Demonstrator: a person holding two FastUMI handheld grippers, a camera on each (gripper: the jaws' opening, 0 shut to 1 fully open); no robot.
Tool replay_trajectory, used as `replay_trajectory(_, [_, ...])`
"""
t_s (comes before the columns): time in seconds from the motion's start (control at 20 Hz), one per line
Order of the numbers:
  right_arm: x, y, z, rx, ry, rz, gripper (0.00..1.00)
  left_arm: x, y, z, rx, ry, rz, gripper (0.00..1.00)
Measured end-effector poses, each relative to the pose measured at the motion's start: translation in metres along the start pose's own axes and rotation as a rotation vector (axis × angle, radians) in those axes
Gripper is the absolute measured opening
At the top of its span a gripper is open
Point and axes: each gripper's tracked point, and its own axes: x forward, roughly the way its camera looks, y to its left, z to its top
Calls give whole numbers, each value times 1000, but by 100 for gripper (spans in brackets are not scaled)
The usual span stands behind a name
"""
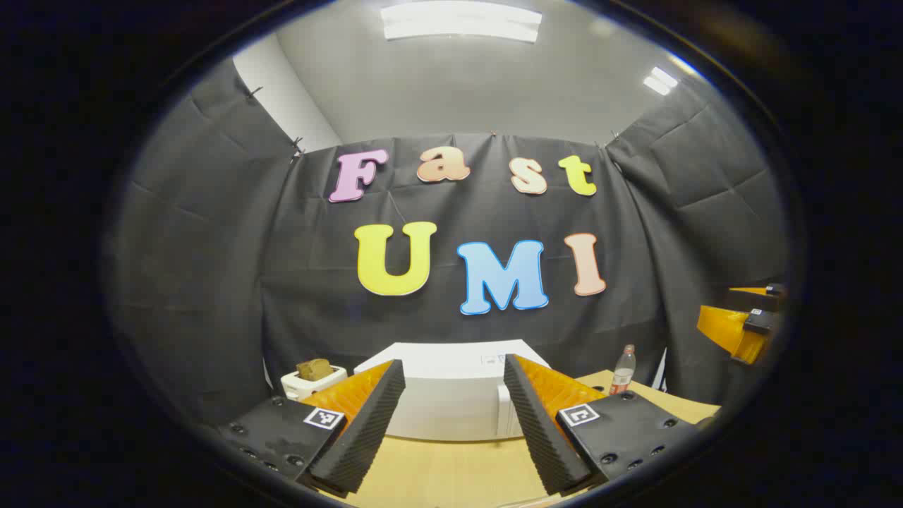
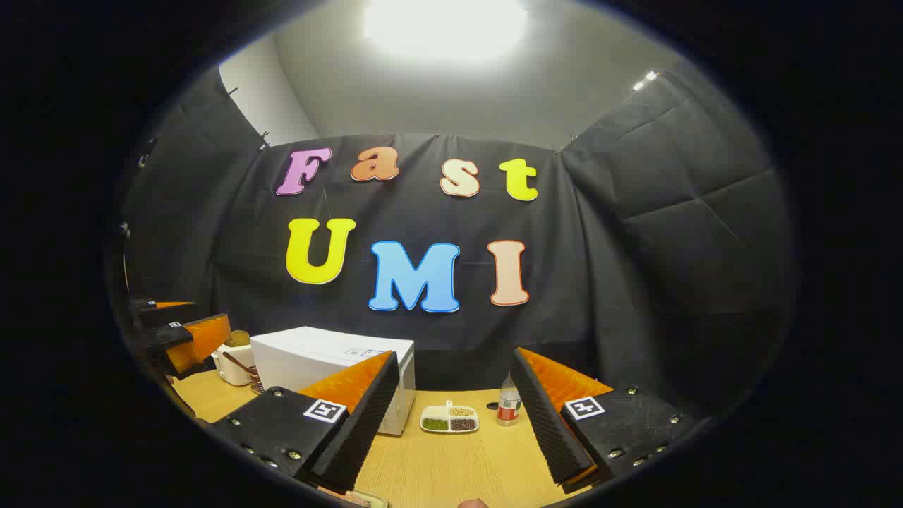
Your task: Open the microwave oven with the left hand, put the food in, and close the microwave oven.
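The white microwave (image 1: 451, 402) stands on the wooden table (image 1: 451, 473) straight ahead of my left gripper (image 1: 453, 363), its door closed. That gripper is open, hovers short of the microwave and holds nothing. In the right gripper view the microwave (image 2: 317, 360) sits to the left, seen from its right corner. My right gripper (image 2: 451, 356) is open and holds nothing above the table. A pale plate edge (image 2: 356, 498) with something pinkish peeks in at the bottom, below its left finger; what lies on it is unclear. Farther off, the right gripper (image 1: 741, 321) shows at the right edge.
A white toaster (image 1: 314, 379) holding bread stands left of the microwave. A small bottle (image 2: 506, 404) and a white divided dish (image 2: 449, 419) of grains sit right of it. The left gripper (image 2: 176, 335) shows at the left edge. Black cloth walls enclose the booth.
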Motion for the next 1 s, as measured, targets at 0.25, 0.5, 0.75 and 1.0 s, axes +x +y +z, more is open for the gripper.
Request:
replay_trajectory(0.25, [-1, 2, 5, -5, -19, 1, 97, -2, 1, 3, 0, -9, 10, 94])
replay_trajectory(0.5, [-2, 3, 5, -3, -15, -2, 97, 2, 0, 9, 9, -31, 6, 95])
replay_trajectory(0.75, [-3, -1, 6, -16, -19, -23, 97, 15, -7, 0, -14, -15, -18, 95])
replay_trajectory(1.0, [-5, -8, 1, -23, 1, -52, 97, 35, -16, -6, -21, -5, -50, 95])
